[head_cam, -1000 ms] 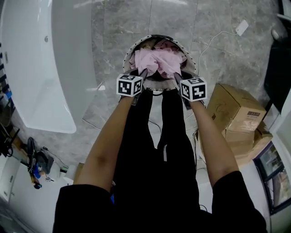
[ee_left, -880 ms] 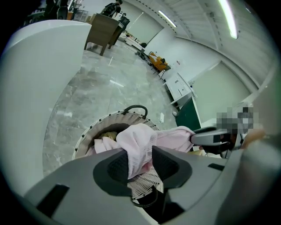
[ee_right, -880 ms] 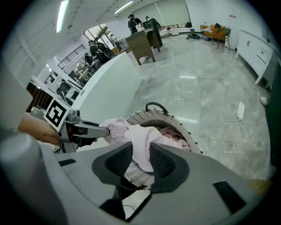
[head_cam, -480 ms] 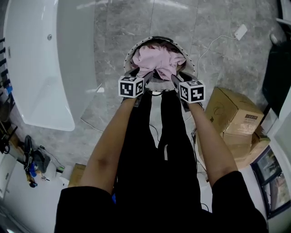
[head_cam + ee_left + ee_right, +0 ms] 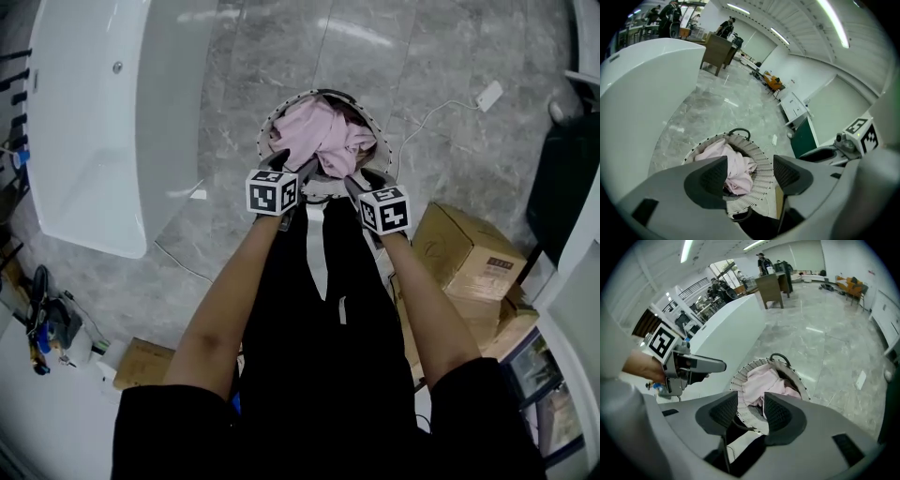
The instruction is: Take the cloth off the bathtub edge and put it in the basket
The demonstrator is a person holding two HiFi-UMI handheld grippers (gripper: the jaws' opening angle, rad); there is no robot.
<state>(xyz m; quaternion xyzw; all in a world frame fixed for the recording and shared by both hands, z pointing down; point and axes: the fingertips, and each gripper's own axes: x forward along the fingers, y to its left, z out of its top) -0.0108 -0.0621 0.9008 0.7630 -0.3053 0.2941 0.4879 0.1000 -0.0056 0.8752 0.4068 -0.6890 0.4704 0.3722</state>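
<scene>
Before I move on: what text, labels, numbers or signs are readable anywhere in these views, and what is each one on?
No text can be read in any view.
The small label on the cardboard box: print too small to read.
The marker cubes on the left hand-held gripper and right hand-held gripper: black-and-white square patterns only, no letters or numbers.
On the basket, cloth and bathtub: no print visible.

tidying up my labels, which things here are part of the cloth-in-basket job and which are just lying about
Part of the job:
- white woven round basket
- pink crumpled cloth, lying in it
- white glossy bathtub
- left claw and right claw, jaws just opened, gripping nothing

Just lying about:
- brown cardboard boxes
- white corded plug on the grey marble floor
</scene>
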